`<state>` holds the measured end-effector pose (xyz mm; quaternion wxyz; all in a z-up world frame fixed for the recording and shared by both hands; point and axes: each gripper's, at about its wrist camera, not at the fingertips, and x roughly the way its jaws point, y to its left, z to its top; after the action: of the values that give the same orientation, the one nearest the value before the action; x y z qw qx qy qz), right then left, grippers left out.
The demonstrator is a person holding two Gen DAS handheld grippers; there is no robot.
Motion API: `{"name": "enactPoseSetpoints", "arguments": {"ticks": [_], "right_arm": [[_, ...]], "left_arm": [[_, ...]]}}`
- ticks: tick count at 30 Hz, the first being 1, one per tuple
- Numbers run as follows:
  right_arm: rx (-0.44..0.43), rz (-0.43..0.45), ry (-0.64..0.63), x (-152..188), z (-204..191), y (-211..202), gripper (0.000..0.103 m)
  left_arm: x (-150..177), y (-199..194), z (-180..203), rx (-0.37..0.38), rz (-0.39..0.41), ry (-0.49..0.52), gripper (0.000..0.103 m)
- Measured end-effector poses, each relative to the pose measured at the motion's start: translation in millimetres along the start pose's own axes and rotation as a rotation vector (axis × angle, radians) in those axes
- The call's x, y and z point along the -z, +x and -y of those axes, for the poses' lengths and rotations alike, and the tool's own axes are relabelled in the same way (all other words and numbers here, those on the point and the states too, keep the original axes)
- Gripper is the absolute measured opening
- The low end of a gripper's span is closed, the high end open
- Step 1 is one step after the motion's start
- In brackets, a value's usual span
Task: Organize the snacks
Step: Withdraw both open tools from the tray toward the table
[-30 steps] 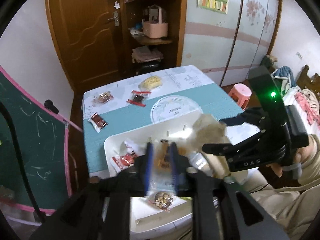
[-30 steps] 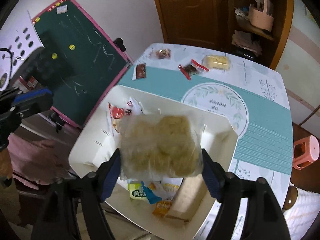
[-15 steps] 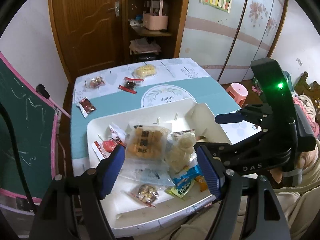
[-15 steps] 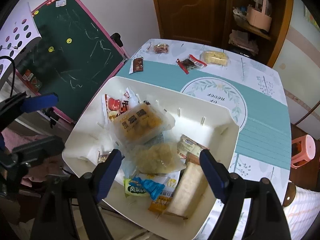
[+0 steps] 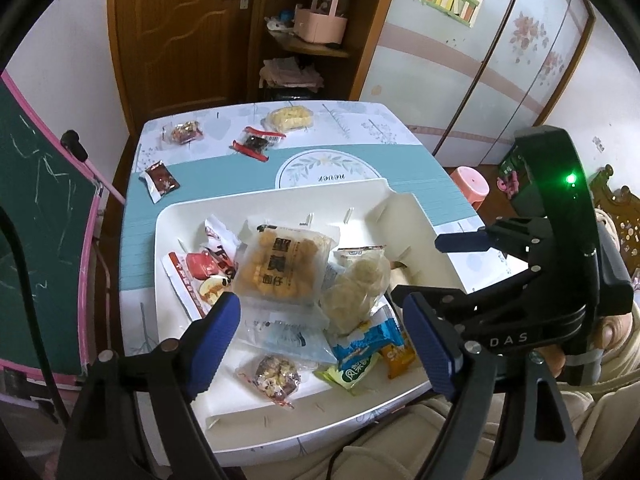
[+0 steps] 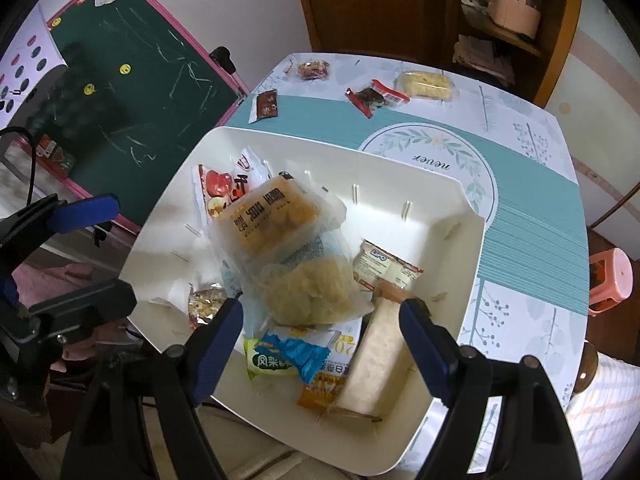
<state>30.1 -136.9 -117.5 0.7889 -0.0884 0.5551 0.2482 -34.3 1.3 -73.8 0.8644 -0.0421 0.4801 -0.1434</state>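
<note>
A white bin [image 5: 280,208] [image 6: 460,188] sits at the table's near edge with several snack packets in it. An orange pastry packet [image 5: 280,268] [image 6: 272,216] lies on top, and a pale pastry packet [image 5: 356,288] [image 6: 308,288] rests beside it. My left gripper [image 5: 320,308] [image 6: 116,248] hovers over the bin. Its jaws are opening and nothing is pressed between them. Over the bin's right side, my right gripper [image 6: 322,308] [image 5: 418,268] stands open and empty above the pale packet.
Loose on the teal tablecloth beyond the bin are a yellow cake [image 5: 290,118], a red-ended dark packet [image 5: 256,143], a small clear packet [image 5: 186,132] and a dark red sachet [image 5: 160,180]. A green chalkboard [image 5: 36,216] stands left. A pink stool [image 5: 470,182] is at the right.
The left gripper opened and the orange packet dropped into the bin. The right gripper's pale packet left its jaws and now lies in the bin. The left gripper sank a little.
</note>
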Motion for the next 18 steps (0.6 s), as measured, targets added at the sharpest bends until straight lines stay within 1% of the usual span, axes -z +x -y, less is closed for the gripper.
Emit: {"name": "enactPoseSetpoints", "arguments": {"ticks": [4,8,11,15,18], "right_arm": [[0.055,0.004,-0.022,-4,-2,1,0.081],[0.061,0.000,-0.016,-8,2,4,0.081],[0.041,0.001,0.004,-11,5,6,0.081],[0.013,-0.028,0.043,-15,12,14,0.080],[0.002,-0.034,0.052,-18,12,16,0.080]], "left_arm": [[0,2,-4,0.007,0.001,-0.012,0.083],[-1,3,-11,0.008,0.006,-0.027,0.083],[-2,5,-18,0.008,0.006,-0.043,0.083],[-4,8,-27,0.011,0.007,-0.070,0.083],[-6,10,-34,0.010,0.006,-0.081,0.083]]}}
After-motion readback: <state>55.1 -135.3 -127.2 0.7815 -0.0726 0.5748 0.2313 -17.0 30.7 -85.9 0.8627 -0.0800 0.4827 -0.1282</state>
